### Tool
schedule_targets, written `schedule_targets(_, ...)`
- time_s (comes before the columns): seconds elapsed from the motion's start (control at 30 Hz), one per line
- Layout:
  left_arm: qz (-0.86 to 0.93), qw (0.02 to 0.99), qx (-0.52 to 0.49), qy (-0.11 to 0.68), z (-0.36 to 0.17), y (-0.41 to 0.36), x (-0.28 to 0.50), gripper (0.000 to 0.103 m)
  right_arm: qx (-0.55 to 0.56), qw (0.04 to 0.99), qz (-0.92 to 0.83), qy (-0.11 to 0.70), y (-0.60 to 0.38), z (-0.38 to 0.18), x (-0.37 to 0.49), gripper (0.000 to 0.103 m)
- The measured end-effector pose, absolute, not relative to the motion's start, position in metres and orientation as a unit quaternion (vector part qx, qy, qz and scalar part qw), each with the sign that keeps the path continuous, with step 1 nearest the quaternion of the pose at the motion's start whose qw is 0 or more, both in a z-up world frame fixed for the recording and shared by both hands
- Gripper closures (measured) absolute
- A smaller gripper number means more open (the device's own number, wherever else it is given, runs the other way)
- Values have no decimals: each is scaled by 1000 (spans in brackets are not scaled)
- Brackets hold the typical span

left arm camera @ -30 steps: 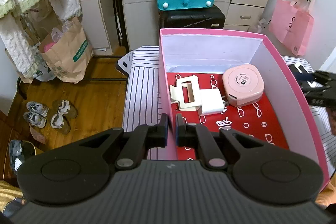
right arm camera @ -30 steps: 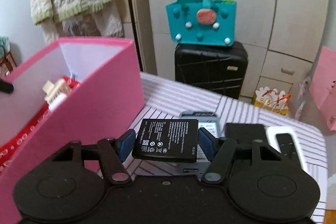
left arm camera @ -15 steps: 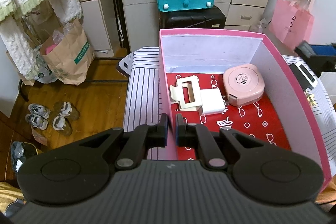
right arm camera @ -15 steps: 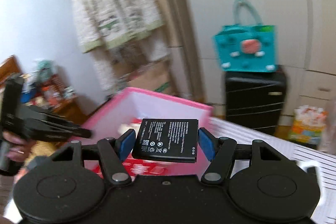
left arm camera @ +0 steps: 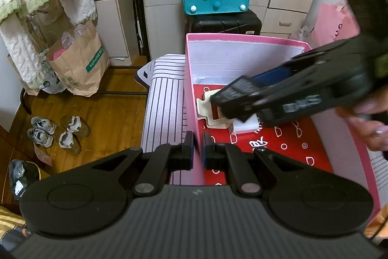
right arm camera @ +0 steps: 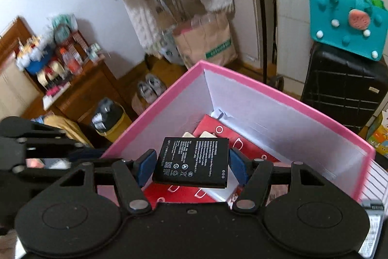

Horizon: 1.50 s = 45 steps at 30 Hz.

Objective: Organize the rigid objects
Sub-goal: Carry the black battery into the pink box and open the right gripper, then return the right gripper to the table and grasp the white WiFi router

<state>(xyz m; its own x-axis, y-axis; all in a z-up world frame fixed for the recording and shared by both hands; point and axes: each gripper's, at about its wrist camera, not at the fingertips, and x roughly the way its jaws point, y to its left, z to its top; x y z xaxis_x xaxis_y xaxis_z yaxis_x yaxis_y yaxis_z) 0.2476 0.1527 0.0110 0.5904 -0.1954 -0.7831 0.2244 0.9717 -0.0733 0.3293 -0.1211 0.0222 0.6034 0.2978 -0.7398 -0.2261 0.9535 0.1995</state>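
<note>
— What does the right claw (right arm camera: 191, 165) have?
— A flat black battery (right arm camera: 192, 162), pinched by its edges between the blue pads, hanging above the red floor of the pink box (right arm camera: 278, 91).
— And the left claw (left arm camera: 197, 148)?
— Closed tight on the box's near-left wall, which stands between its fingertips.

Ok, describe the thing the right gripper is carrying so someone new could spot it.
Find the pink box with the red patterned floor. Above it, the right gripper is shut on a flat black battery. Unlike the cream and white items below, it is black with fine white print.
</note>
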Motion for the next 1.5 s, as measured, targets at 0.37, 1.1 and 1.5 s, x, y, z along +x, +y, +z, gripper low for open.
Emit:
schedule_targets(0.37,-107,892,13,438,9,150,244,97,35,887,133,441,-118,5,355,32)
schedule_targets(1.1,-110,883,17,457,11,150,241,97,6,956,81,282,-208,65,165,29)
schedule_targets(1.5,-99,888,-5,448,11,153,232,97,27,966,-73,248,-311,17,105,29)
